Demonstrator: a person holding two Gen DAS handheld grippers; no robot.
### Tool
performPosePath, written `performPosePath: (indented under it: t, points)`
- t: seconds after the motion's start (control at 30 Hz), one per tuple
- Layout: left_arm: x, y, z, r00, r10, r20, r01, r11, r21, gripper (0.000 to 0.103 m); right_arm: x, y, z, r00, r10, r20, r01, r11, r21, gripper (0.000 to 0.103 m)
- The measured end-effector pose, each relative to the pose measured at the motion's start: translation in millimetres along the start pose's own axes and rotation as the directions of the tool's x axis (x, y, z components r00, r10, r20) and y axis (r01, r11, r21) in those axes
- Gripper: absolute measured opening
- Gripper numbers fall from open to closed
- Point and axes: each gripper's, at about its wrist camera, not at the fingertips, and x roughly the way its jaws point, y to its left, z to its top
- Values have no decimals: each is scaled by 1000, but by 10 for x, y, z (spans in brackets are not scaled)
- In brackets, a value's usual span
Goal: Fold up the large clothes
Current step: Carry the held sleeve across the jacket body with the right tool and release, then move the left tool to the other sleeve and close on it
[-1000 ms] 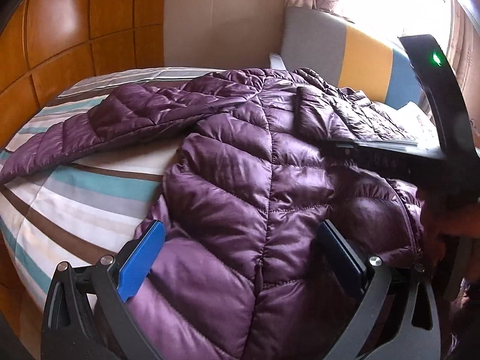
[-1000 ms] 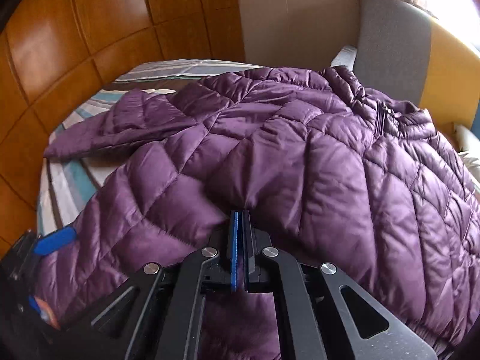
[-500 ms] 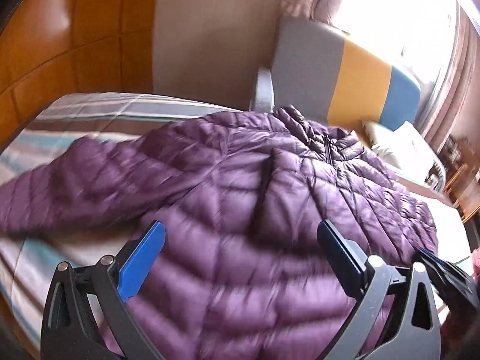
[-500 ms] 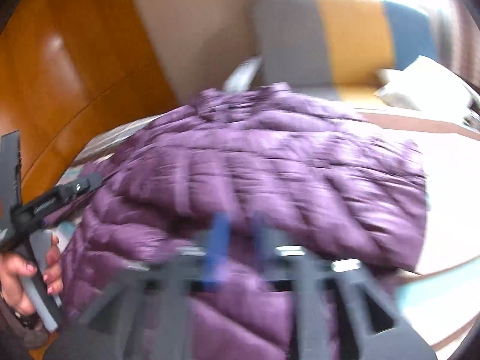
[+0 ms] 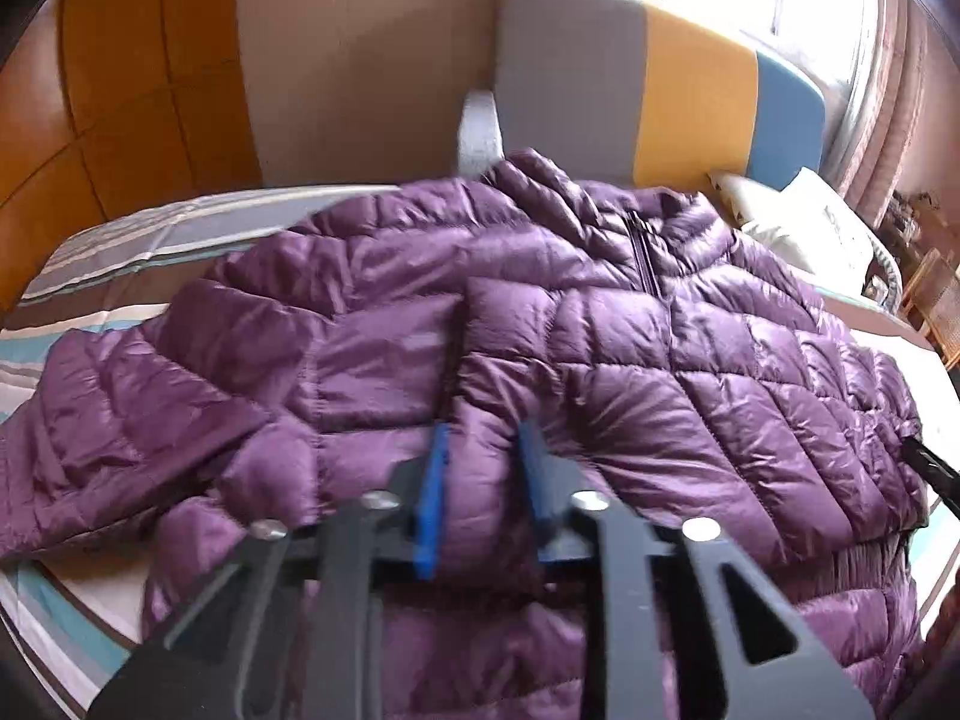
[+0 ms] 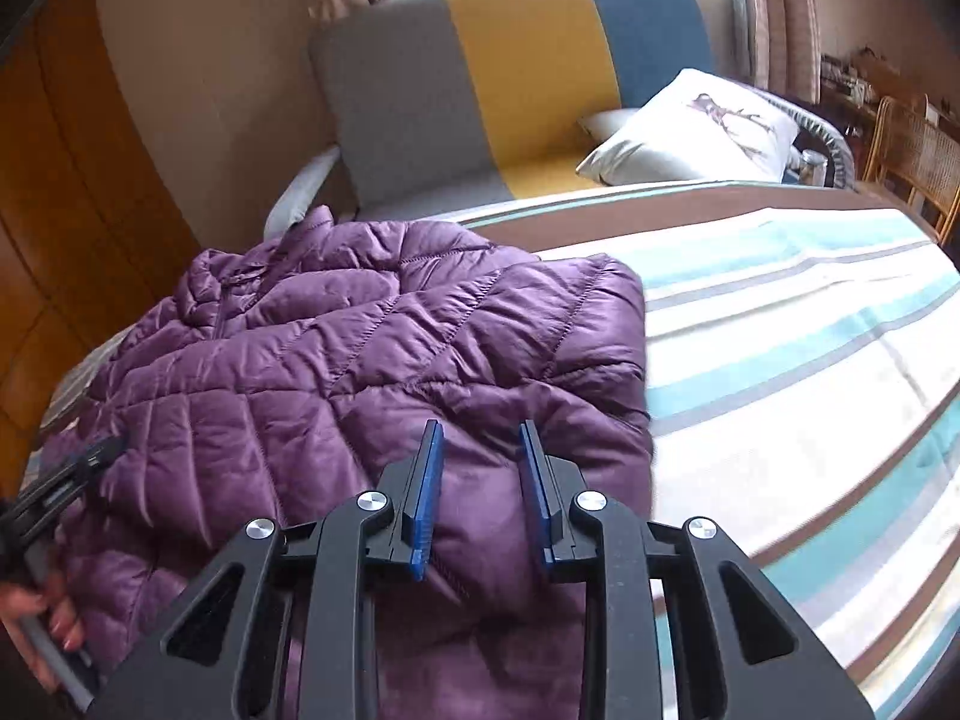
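Two claws worked one purple jacket (image 5: 600,348) spread on the striped bed (image 5: 84,276), its collar toward the far edge beside the sofa (image 5: 630,90).

In the left wrist view, the left claw (image 5: 483,492) was closing, its blue pads already pinching a puffed ridge of jacket near the near edge; one sleeve (image 5: 138,408) trailed out toward the left edge of the bed.

In the right wrist view, the right claw (image 6: 480,480) was also closing, jaws still partly apart with a bulge of hem between them; whether the pads pressed it I could not tell. The folded side of the jacket (image 6: 600,324) lay on the bed's middle, bare stripes beyond.

The slick, puffy shell could slip from a shallow pinch, and the loose sleeve might drag and undo the fold.
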Motion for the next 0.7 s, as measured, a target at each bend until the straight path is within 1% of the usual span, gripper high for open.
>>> performPosePath:
  t: [0.07, 0.13, 0.23, 0.33, 0.4, 0.47, 0.5, 0.57, 0.6, 0.67, 0.7]
  points:
    - [-80, 121, -18, 1000, -7, 11, 8, 999, -38, 6, 99, 90, 80, 1000, -3, -8, 3, 999, -37, 26]
    - [-88, 202, -67, 1000, -8, 4, 8, 999, -54, 5, 186, 161, 116, 1000, 9, -28, -11, 998, -55, 26]
    - [-37, 264, -138, 1000, -6, -7, 5, 998, -61, 5, 363, 253, 96, 997, 2, -75, -7, 997, -75, 26]
    - [-20, 287, -193, 1000, 7, 0, -7, 998, -65, 9, 460, 313, 36, 999, -9, -38, 4, 993, -120, 26]
    - [-44, 274, -213, 1000, 26, 7, -26, 998, -60, 23, 450, 312, 38, 999, -9, -31, 5, 993, -120, 26]
    - [-121, 243, -215, 999, 43, 27, -42, 998, -54, 77, 396, 248, 51, 1000, 25, -18, -27, 995, -92, 26]
    - [-213, 219, -209, 996, 72, 57, -69, 996, -50, 83, 335, 199, 56, 999, 41, -6, -42, 997, -71, 26]
    - [-402, 174, -218, 990, 78, 117, -74, 997, -36, 84, 154, 112, 46, 996, 75, 38, -74, 997, -36, 26]
    - [-471, 149, -211, 987, 83, 135, -79, 996, -34, 84, 73, 83, 39, 995, 79, 60, -77, 997, -31, 26]
    - [-587, 98, -192, 983, 72, 170, -66, 997, -40, 85, -74, 53, 16, 994, 50, 100, -47, 998, -33, 26]
    - [-599, 47, -167, 983, 64, 173, -59, 998, -34, 85, -143, 22, -4, 992, 32, 118, -29, 999, -24, 26]
